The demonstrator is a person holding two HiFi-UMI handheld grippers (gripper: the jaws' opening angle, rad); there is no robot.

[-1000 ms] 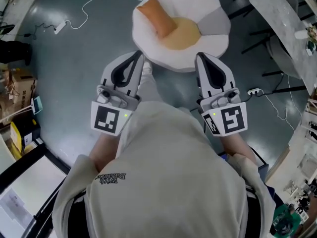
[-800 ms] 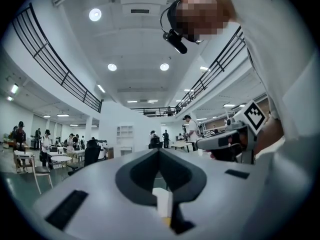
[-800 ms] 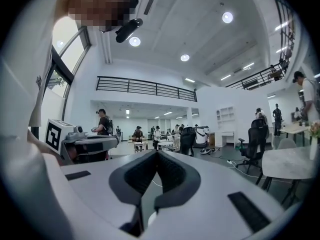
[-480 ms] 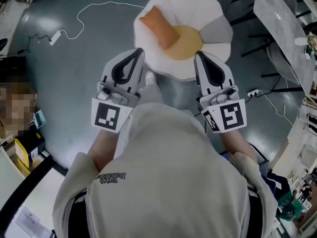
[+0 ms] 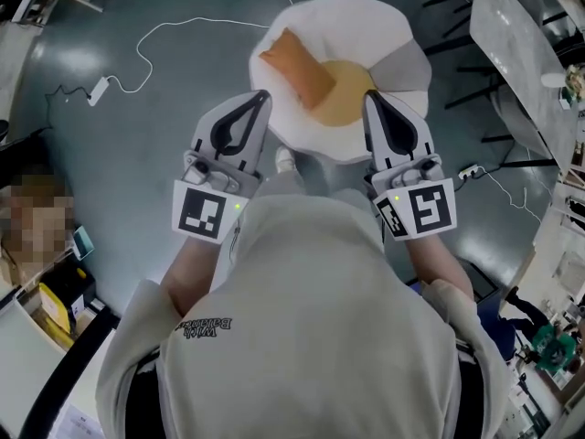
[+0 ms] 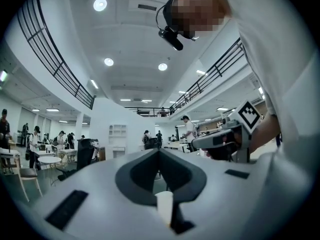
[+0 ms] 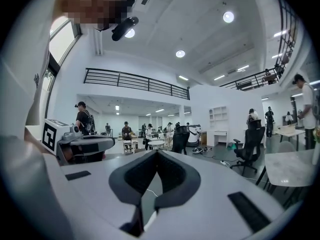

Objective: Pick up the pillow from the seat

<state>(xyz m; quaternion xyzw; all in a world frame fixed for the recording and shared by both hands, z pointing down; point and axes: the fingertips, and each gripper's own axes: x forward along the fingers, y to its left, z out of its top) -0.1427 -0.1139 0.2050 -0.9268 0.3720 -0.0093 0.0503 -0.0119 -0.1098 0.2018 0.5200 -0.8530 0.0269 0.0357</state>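
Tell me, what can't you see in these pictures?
- Seat, head view: parts of its near rim sit behind the left gripper and right gripper; its own top hides whatever is under it.
- Pillow: in neither gripper view; both cameras look out across the room.
- People far off, left gripper view: too small to make out.

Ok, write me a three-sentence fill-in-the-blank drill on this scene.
1. The pillow lying on the white seat is ___ in colour.
2. The left gripper and the right gripper both have their jaws ___.
3. The white cable lies on the ___.
Missing words: orange; shut; floor.
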